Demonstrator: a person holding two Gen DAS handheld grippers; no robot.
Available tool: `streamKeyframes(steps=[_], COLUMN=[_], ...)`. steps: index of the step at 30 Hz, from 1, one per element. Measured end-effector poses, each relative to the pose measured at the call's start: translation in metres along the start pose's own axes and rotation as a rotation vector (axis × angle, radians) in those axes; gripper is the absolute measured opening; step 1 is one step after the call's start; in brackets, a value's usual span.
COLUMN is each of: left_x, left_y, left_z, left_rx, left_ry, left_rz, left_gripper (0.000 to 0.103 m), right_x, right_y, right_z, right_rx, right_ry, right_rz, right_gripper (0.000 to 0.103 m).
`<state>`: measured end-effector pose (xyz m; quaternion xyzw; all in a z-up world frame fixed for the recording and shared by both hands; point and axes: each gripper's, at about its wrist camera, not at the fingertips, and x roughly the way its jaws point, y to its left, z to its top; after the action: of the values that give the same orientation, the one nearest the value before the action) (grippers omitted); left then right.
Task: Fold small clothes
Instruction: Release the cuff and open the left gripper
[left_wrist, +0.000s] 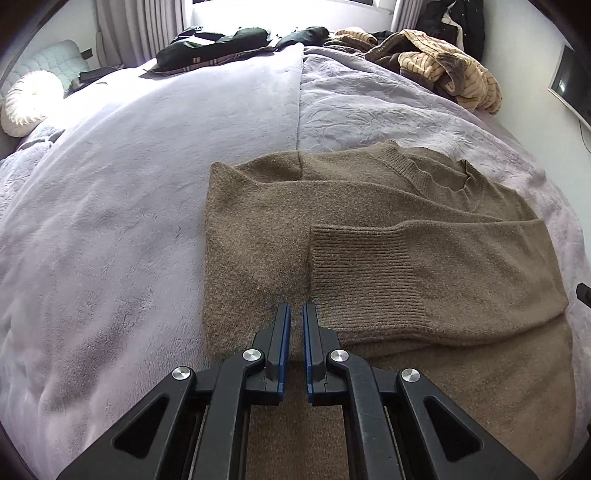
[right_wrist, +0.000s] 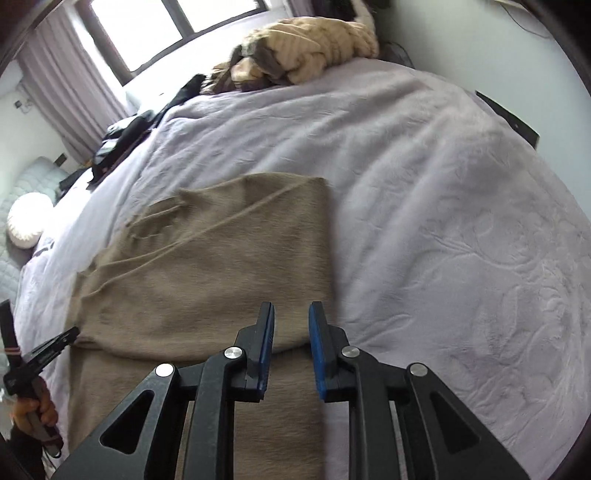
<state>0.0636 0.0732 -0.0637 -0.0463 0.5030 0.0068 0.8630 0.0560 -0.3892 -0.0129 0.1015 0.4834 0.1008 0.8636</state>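
A brown knitted sweater lies flat on the lilac bed blanket, collar towards the far side and both sleeves folded across the body. The ribbed cuff of the upper sleeve lies just ahead of my left gripper, which is shut with nothing between its blue pads. In the right wrist view the sweater looks blurred. My right gripper hangs over its near right part, open a little and holding nothing. A hand holds the left gripper at the sweater's left edge.
A heap of beige striped clothes lies at the far right of the bed, dark garments at the far middle. A white round cushion sits at the left. A screen hangs on the right wall. Bare blanket spreads right of the sweater.
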Motion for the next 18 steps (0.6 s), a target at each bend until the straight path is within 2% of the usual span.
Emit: streamKeyframes(steps=[6,12,15,18], left_x=[-0.001,-0.006,-0.013,-0.020], left_y=[-0.001,-0.003,-0.004,-0.005], left_z=[-0.002,-0.004,-0.006,-0.008], left_rx=[-0.002,0.000,0.004,0.009], left_ry=[0.003,-0.002,-0.013,-0.020], left_rz=[0.018,0.036,0.050,0.062], left_gripper=[0.008,0.008,0.008,0.008], right_x=[0.040,0.018,0.003,-0.007], right_y=[0.002,-0.003,-0.003,0.002], right_z=[-0.014,-0.021,-0.028,-0.034], right_rx=[-0.023,0.002,0.006,0.014], right_ry=[0.110,0.095,0.085,0.077], right_rz=[-0.049,-0.043,-0.041,-0.025], right_gripper=[0.021,0.022,0.028,0.029])
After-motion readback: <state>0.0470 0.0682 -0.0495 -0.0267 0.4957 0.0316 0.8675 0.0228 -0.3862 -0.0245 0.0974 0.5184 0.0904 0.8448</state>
